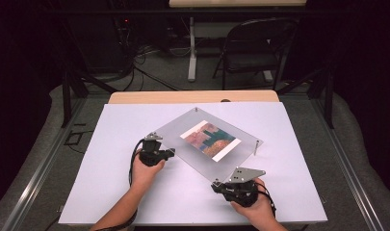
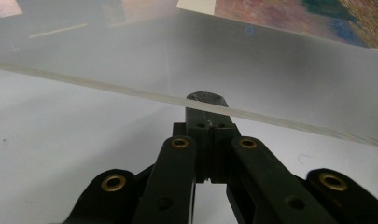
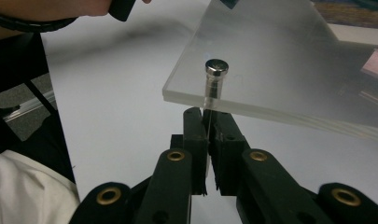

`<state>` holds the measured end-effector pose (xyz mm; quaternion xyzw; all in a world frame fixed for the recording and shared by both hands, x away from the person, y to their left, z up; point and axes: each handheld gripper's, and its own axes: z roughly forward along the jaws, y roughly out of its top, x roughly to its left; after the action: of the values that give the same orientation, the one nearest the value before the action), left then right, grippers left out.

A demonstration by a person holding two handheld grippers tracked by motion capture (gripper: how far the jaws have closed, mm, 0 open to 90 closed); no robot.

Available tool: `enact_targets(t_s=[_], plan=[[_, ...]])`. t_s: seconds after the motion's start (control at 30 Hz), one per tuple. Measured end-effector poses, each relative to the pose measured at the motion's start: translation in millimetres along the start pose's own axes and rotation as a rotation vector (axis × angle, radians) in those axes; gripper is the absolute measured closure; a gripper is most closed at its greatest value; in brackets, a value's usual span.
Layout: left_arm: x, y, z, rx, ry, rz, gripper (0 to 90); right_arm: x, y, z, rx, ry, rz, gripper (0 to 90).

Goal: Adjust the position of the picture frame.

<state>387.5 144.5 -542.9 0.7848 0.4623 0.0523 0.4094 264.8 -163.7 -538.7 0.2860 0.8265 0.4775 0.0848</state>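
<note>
High view: a clear acrylic panel (image 1: 202,144), rectangular and turned cornerwise, stands on thin metal posts (image 1: 255,147) over the white sheet (image 1: 110,192) that covers the table (image 1: 192,96). A colourful print (image 1: 211,140) with white borders lies in the panel's middle. The left gripper (image 1: 172,152) meets the panel's left edge; the right gripper (image 1: 215,185), topped by a grey plate, sits at the near corner.

Left gripper view: the black jaws are together, their tips at the panel's smooth, frosted-looking edge; whether they pinch it I cannot tell. The print (image 2: 294,18) shows blurred through the plastic.

Right gripper view: the jaws are clamped on a slim steel post (image 3: 206,112) just under the panel (image 3: 280,65); the post's rounded, shiny cap (image 3: 216,67) sits above the corner.
</note>
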Motion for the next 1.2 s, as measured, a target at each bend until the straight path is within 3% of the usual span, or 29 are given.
enact_targets(t_s=[0.17, 0.37, 0.67, 0.87, 0.97, 1.2], plan=[[-0.8, 4.6, 3.7, -0.009, -0.008, 0.002, 90.0, 5.0, -0.5, -0.4, -0.013, 0.002, 0.01, 85.7], [2.3, 4.7, 4.2, -0.022, -0.019, -0.004, 90.0, -0.1, 1.6, 2.9, -0.03, 0.006, 0.037, 85.8], [9.8, -11.5, -27.6, -0.065, 0.034, -0.011, 83.4, 1.8, 10.7, 33.2, 0.013, 0.057, 0.032, 85.1], [12.5, -24.4, -48.0, -0.088, 0.058, -0.022, 79.1, 0.7, 15.9, 61.6, 0.044, 0.094, 0.065, 83.3], [10.2, -29.9, -54.2, -0.095, 0.068, -0.02, 76.3, 0.7, 17.3, 73.6, 0.061, 0.097, 0.052, 83.1], [-1.8, -46.9, -60.3, -0.087, 0.059, 0.001, 65.0, -2.0, 20.6, 80.1, 0.058, 0.11, 0.045, 82.6]])
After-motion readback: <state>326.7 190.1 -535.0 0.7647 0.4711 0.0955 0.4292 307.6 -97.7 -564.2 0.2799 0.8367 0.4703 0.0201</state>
